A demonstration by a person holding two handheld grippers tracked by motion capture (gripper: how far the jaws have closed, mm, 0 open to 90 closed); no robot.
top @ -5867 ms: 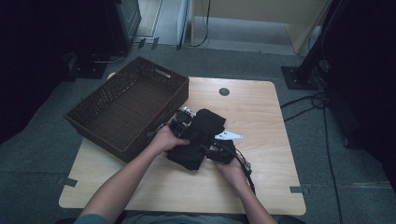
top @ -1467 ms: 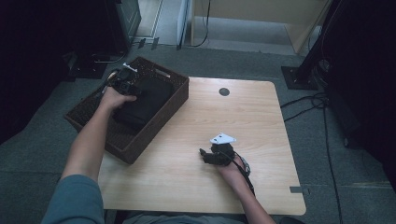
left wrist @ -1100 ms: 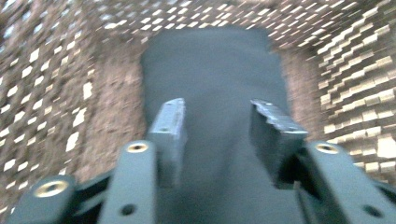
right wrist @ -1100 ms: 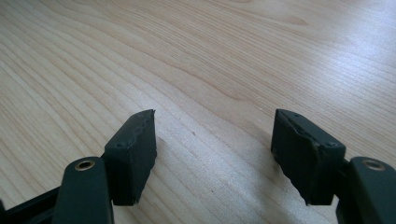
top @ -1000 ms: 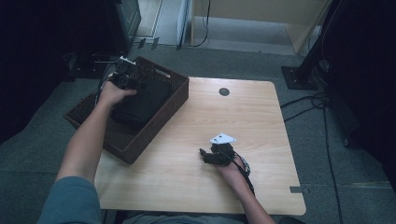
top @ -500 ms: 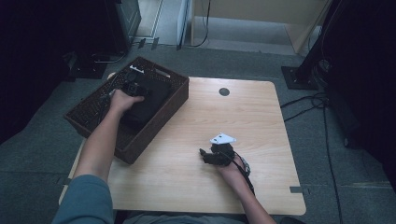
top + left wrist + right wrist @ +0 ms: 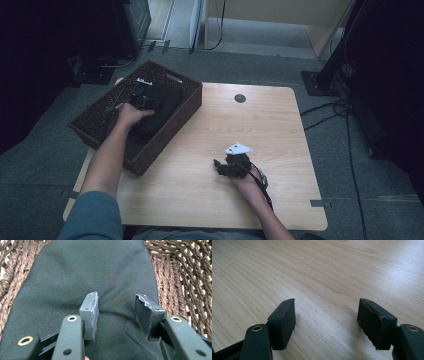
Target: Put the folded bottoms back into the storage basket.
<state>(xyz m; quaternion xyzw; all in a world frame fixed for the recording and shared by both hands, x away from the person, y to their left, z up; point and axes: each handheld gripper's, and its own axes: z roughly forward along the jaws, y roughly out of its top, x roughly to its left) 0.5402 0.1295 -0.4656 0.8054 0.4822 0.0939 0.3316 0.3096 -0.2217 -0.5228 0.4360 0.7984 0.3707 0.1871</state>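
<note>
The left gripper (image 7: 116, 312) is parted over the dark folded cloth (image 7: 95, 277), its jaws just opened, nothing pinched. The cloth is laid inside the wicker basket (image 7: 95, 117); only withdrawal appears left. The right gripper (image 7: 327, 322) is held open on the table (image 7: 280, 130). Seconds earlier, the cloth was gripped on the tabletop.

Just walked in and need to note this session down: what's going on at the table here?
A person is working with a hand-held gripper in each hand. The left hand-held gripper is down in the brown wicker basket, over a folded dark cloth that lies in it; its jaws have just been opening and stand apart on the fabric, pinching nothing. The right hand-held gripper rests open on the bare wooden table, with nothing between its jaws.
</note>
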